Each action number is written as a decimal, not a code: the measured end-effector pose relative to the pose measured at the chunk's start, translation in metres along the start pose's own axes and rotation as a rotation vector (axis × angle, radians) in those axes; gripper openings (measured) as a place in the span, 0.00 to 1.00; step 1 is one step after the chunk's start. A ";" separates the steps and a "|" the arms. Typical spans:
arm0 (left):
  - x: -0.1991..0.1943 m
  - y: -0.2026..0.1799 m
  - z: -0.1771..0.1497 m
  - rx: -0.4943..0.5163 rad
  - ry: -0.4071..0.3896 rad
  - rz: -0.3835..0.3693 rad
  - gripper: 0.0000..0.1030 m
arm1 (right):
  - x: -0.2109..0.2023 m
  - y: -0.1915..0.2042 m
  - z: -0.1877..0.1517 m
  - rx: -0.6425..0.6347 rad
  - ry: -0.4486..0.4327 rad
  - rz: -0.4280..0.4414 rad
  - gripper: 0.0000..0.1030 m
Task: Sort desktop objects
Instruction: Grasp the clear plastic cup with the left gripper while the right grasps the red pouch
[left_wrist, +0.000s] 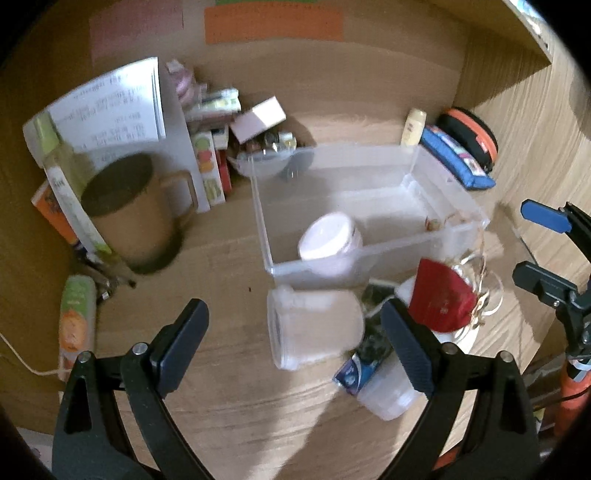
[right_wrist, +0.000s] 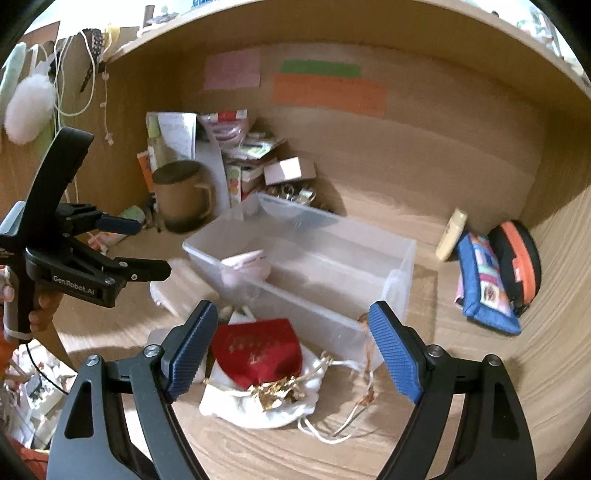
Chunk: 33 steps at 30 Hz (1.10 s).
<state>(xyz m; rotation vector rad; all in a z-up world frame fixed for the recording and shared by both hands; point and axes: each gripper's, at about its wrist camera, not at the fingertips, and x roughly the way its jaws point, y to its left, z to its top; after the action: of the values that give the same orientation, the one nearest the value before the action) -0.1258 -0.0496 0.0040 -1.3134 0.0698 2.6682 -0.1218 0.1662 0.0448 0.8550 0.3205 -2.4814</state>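
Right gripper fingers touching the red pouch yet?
Apart. The right wrist view shows the right gripper open, with the red pouch lying between its fingers; bare desk shows on the right side, and the left pad sits nearer the camera.

pink note (right_wrist: 232, 69) | green strip (right_wrist: 320, 68) | orange sheet (right_wrist: 330, 94) (all on back panel) | white fluffy pompom (right_wrist: 28, 107) hanging left

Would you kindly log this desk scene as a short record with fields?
surface: wooden desk
bin: clear plastic box, open top
in bin: white jar, on its side
in front of bin: white tub on its side; red pouch on a white drawstring bag
left gripper: open, white tub between its fingers
right gripper: open, above red pouch
far left: brown mug
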 end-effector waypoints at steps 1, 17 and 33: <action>0.003 0.001 -0.001 -0.003 0.007 -0.002 0.93 | 0.003 0.001 -0.002 0.003 0.010 0.005 0.80; 0.050 0.001 -0.030 -0.053 0.135 -0.080 0.93 | 0.044 0.008 -0.033 0.031 0.146 0.068 0.80; 0.065 0.017 -0.029 -0.143 0.106 -0.144 0.93 | 0.076 0.001 -0.036 0.078 0.180 0.163 0.79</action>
<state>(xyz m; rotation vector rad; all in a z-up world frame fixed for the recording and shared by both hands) -0.1452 -0.0609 -0.0654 -1.4422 -0.1989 2.5227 -0.1548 0.1497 -0.0307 1.0948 0.2073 -2.2847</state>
